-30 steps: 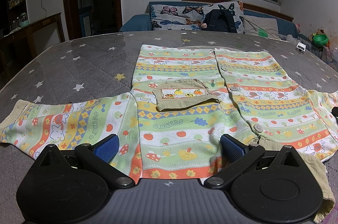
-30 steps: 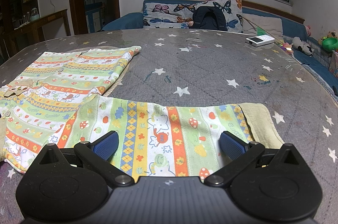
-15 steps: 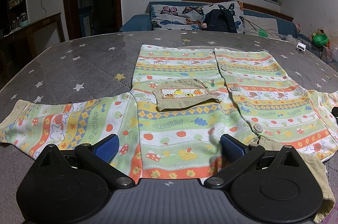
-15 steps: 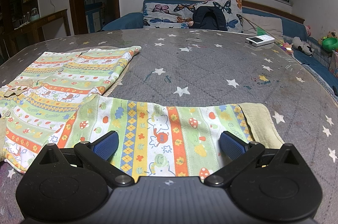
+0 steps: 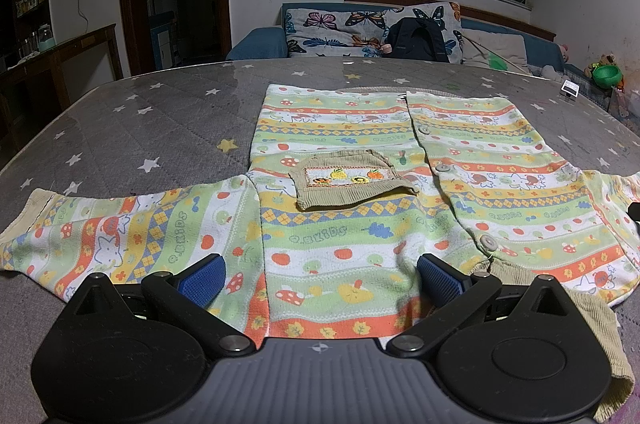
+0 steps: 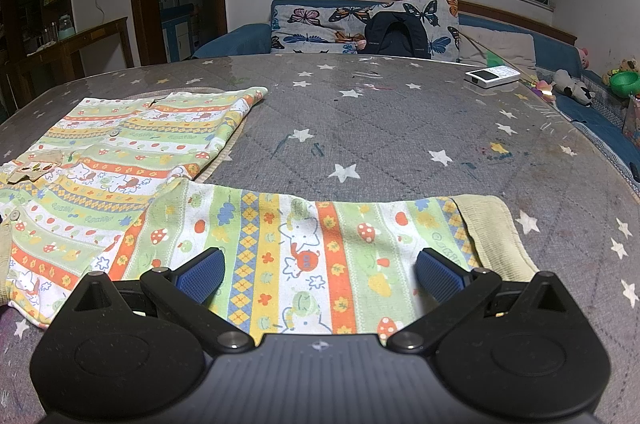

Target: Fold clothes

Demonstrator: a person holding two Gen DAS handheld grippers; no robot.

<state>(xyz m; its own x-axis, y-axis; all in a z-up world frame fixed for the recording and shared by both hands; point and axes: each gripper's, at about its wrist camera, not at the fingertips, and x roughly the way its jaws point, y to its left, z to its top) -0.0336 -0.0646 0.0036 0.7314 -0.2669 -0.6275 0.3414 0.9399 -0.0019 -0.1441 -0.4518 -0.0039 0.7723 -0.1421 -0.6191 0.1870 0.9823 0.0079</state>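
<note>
- Left wrist view: the left claw hangs spread wide with nothing between its blue ribbed pads, low over the near hem of a child's cardigan laid flat across the middle of the frame.
- The knit looks soft and thin, banded in green, orange, yellow and white, with a ribbed khaki pocket mid-frame and round buttons down the placket to its right.
- One sleeve stretches toward the left edge of the frame, ending in a pale ribbed cuff; ribbed khaki trim bunches at lower right.
- It lies on a grey quilted worktop dotted with stars, glossy as if under a clear cover, so the fabric may slide when tugged.
- Right wrist view: the right claw is equally spread and empty, just above the other sleeve, which runs across the lower middle to a ribbed cuff at right; the cardigan body sits at left.
- No fold appears made yet. A good start, in my judgement, is to pinch this sleeve near the cuff through both knit layers, lift only a little, and carry it across the body, keeping its edge square to the stripes.
- A white handheld device rests well apart at upper right.
</note>
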